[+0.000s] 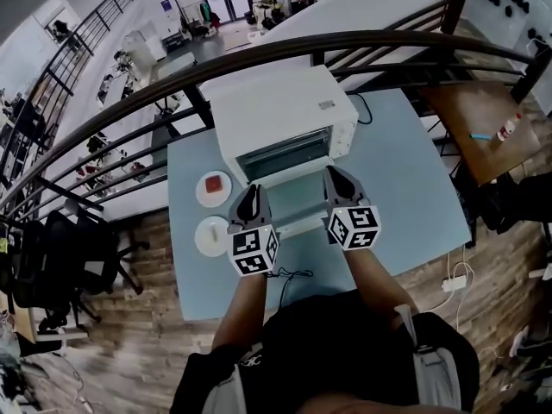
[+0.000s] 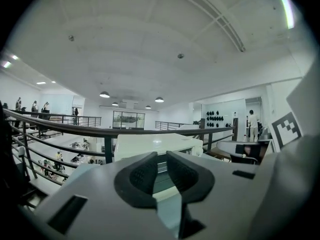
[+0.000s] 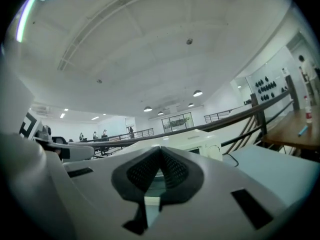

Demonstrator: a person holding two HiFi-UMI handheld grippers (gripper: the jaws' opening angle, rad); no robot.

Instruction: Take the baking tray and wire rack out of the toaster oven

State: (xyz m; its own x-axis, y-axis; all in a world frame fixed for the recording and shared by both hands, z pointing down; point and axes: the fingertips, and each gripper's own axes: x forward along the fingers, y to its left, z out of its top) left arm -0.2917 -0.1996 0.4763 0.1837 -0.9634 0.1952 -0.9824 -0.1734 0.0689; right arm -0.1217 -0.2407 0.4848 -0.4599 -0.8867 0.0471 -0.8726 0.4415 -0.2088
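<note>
A white toaster oven (image 1: 280,115) stands at the back of the light blue table (image 1: 405,179), and its door (image 1: 297,198) is folded down toward me. The dark opening (image 1: 285,155) shows only grey; I cannot make out the baking tray or wire rack inside. My left gripper (image 1: 252,188) hovers at the door's left side, its jaws parted a crack with nothing between them (image 2: 158,156). At the door's right side, my right gripper (image 1: 332,171) points into the opening, shut and empty (image 3: 160,149). Both gripper views look level at the oven (image 2: 150,146) (image 3: 195,139).
Two white plates sit left of the oven, one with a red item (image 1: 214,186), one nearer me (image 1: 211,234). A thin cable (image 1: 293,274) lies on the table's near edge. A dark railing (image 1: 259,59) runs behind the table. A wooden table (image 1: 483,119) stands to the right.
</note>
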